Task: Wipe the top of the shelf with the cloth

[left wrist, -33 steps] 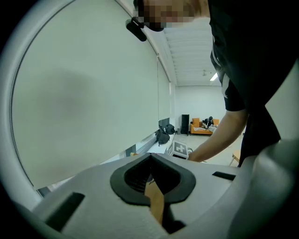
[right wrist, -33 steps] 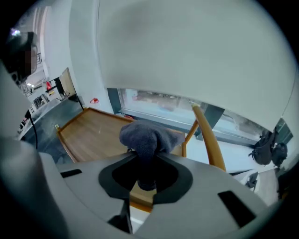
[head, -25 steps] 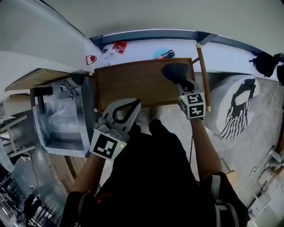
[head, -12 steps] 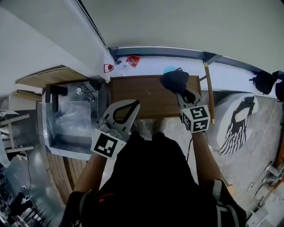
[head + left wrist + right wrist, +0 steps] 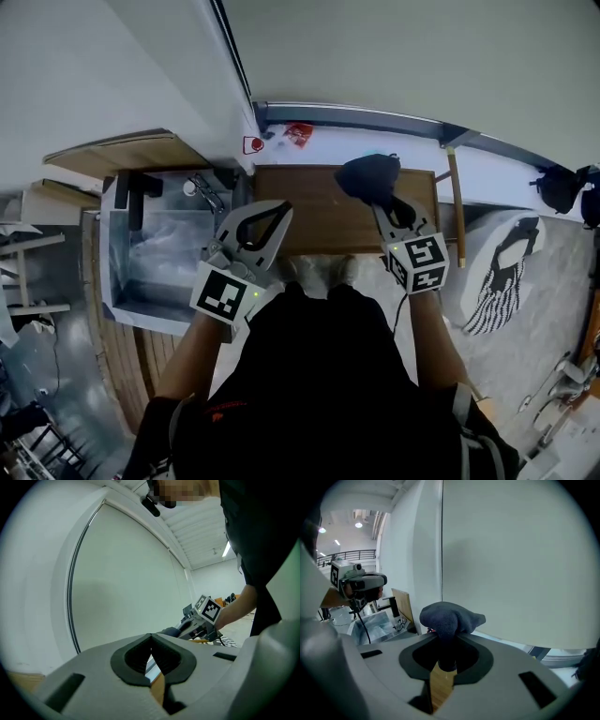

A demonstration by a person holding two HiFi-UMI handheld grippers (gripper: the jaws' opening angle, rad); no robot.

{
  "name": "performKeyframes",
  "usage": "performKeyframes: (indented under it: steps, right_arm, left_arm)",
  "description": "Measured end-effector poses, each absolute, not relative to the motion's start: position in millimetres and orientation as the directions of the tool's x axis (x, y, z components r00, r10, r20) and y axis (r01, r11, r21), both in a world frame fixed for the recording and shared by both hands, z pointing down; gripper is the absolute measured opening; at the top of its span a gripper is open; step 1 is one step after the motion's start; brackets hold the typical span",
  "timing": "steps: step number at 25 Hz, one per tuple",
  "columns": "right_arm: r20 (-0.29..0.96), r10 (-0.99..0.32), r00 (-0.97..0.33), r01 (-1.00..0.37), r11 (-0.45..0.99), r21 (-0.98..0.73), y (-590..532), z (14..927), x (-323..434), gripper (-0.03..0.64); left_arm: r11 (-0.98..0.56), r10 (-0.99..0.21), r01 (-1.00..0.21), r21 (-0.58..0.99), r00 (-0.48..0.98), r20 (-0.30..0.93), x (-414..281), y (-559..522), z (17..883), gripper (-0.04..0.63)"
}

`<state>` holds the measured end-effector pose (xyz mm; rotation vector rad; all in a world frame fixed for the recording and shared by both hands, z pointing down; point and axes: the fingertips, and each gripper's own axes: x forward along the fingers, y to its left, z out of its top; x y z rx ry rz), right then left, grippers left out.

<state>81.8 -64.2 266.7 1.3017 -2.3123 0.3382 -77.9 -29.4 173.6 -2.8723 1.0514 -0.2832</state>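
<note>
Big pale wall (image 5: 422, 56) across the far side, and tight against it the wooden shelf (image 5: 319, 197), its brown top running left to right below the person. Off its left end sits a steel basin (image 5: 150, 258), well out of play.

Now the tools. The left gripper (image 5: 279, 210) hangs over the near-left part of the shelf top, jaws pressed together with nothing between them. It is parked there, I'd say, to keep out of the wiping lane. The right gripper (image 5: 382, 200) is doing the work: it reaches over the far-right corner, jaws clamped on a pinch of the dark cloth (image 5: 368, 175), and the rest bunches out past the tips, so soft fabric rather than plastic meets the wood.

From the right gripper view, the cloth (image 5: 450, 616) balloons above the jaws with shelf wood showing beneath. Whether it presses on the top or rides just above is hard to call from here. Most of the surface lies to the left, so a leftward sweep looks likely.
</note>
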Motion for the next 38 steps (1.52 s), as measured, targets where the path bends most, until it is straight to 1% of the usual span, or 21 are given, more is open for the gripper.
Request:
performKeyframes:
  steps: [6, 14, 20, 28, 38]
  right_arm:
    - [0.49, -0.727, -0.481, -0.836, 0.548, -0.008, -60, 259, 55, 0.061]
    - [0.461, -0.717, -0.522, -0.815, 0.579, -0.022, -67, 241, 39, 0.061]
    - [0.462, -0.708, -0.535, -0.804, 0.595, -0.019, -71, 240, 40, 0.061]
    - [0.46, -0.697, -0.551, -0.79, 0.613, -0.017, -77, 236, 43, 0.061]
    - [0.456, -0.674, -0.581, -0.765, 0.643, -0.023, -86, 233, 41, 0.061]
  left_arm:
    - [-0.766, -0.643, -0.635, -0.105, 0.751, 0.149, -91, -35, 180, 0.018]
    - [-0.774, -0.633, -0.624, -0.11, 0.762, 0.137, -87, -44, 178, 0.018]
    - [-0.773, -0.634, -0.625, -0.112, 0.761, 0.137, -85, -49, 179, 0.018]
    - [-0.759, -0.648, -0.648, -0.061, 0.745, 0.155, -88, -56, 186, 0.018]
    - [-0.76, -0.648, -0.647, -0.067, 0.745, 0.156, -78, -66, 186, 0.018]
